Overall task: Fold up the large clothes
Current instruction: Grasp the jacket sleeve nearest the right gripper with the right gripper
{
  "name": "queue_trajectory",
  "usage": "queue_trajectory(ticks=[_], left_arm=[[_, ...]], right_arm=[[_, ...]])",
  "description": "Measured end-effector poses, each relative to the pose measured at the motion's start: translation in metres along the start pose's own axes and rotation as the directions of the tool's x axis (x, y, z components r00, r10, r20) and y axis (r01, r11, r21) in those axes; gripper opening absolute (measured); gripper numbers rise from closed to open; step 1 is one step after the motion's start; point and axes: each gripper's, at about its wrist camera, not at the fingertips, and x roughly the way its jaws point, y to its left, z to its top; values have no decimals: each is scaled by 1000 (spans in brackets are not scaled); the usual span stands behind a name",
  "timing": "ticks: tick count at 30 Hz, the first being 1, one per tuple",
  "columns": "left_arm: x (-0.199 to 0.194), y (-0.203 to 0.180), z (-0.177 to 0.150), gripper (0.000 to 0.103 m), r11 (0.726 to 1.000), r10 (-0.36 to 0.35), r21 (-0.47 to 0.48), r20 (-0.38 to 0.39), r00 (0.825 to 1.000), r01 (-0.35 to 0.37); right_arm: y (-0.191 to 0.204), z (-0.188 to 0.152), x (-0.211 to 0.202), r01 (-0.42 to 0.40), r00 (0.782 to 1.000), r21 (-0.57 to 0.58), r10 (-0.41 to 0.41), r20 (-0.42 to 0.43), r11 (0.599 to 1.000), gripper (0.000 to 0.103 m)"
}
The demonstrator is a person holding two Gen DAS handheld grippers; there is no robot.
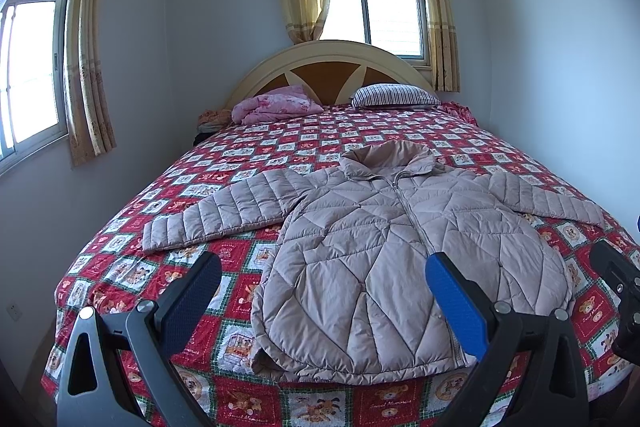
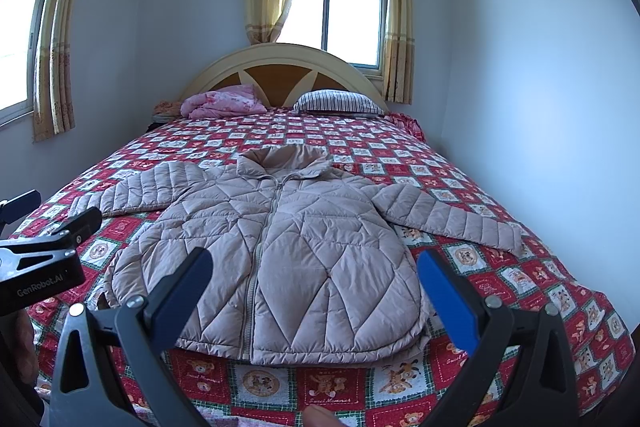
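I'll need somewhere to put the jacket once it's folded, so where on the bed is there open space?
Open bedspread lies between the jacket collar and the pink bundle and striped pillow. A narrower strip runs along the near edge below the hem. The middle is crowded by the spread sleeves.

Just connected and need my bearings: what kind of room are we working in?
A home bedroom, it seems: a bed with a checked quilt and arched headboard, a striped pillow, curtained windows, and a beige puffer jacket spread flat.
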Motion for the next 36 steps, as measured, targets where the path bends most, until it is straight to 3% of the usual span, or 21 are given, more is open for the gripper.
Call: queue_trajectory(ticks=[5, 8, 16, 23, 28, 32, 36], left_arm=[[20, 5, -3, 102, 999, -44, -32, -34, 998, 43], [43, 6, -5, 102, 998, -55, -25, -48, 997, 53], [141, 8, 8, 102, 999, -27, -30, -97, 995, 24], [233, 18, 17, 102, 997, 63, -45, -152, 986, -70], [287, 31, 15, 102, 989, 108, -74, -218, 970, -127], [316, 37, 5, 102, 984, 122, -94, -275, 954, -153], [338, 36, -12, 102, 982, 116, -102, -344, 932, -160]], right_arm=[[2, -5, 5, -14, 1000, 9, 14, 7, 1000, 103], [-12, -9, 22, -51, 999, 73, 52, -10, 996, 103], [-112, -29, 100, 72, 983, 296, -18, -182, 952, 103], [-240, -43, 159, 258, 940, 499, -96, -327, 827, 97], [-314, -43, 186, 363, 910, 572, -147, -389, 736, 92], [-368, -49, 216, 464, 867, 601, -194, -459, 651, 88], [-402, -59, 245, 537, 820, 578, -220, -528, 614, 86]])
